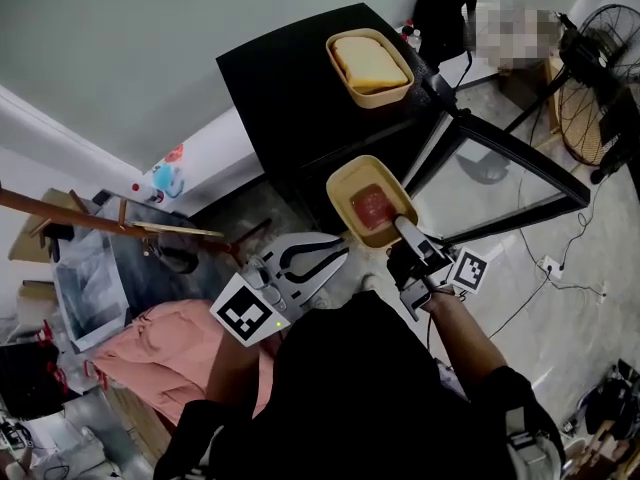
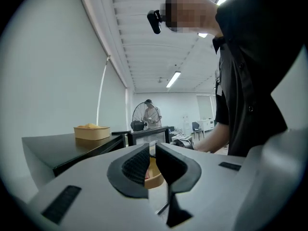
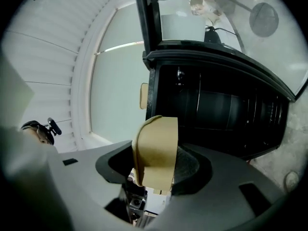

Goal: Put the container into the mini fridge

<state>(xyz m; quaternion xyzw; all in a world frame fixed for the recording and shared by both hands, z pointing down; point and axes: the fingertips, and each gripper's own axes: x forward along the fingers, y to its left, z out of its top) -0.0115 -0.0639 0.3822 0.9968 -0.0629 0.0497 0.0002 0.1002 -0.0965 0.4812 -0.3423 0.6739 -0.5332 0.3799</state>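
A tan container (image 1: 372,200) with red food in it hangs in front of the black mini fridge (image 1: 300,88), and my right gripper (image 1: 403,226) is shut on its near rim. In the right gripper view the container's rim (image 3: 156,150) fills the gap between the jaws of that gripper (image 3: 155,163), with the fridge's dark inside (image 3: 216,109) right behind it. The fridge's glass door (image 1: 500,183) stands swung open to the right. My left gripper (image 1: 300,263) hovers left of the container, shut on nothing (image 2: 151,160). A second tan container (image 1: 368,66) sits on the fridge top.
A standing fan (image 1: 600,68) and a black bag (image 1: 443,13) are behind the fridge at the right. Cables run over the floor (image 1: 560,268). A pink cloth (image 1: 170,353) lies at the lower left. A person (image 2: 151,113) stands by a fan far off.
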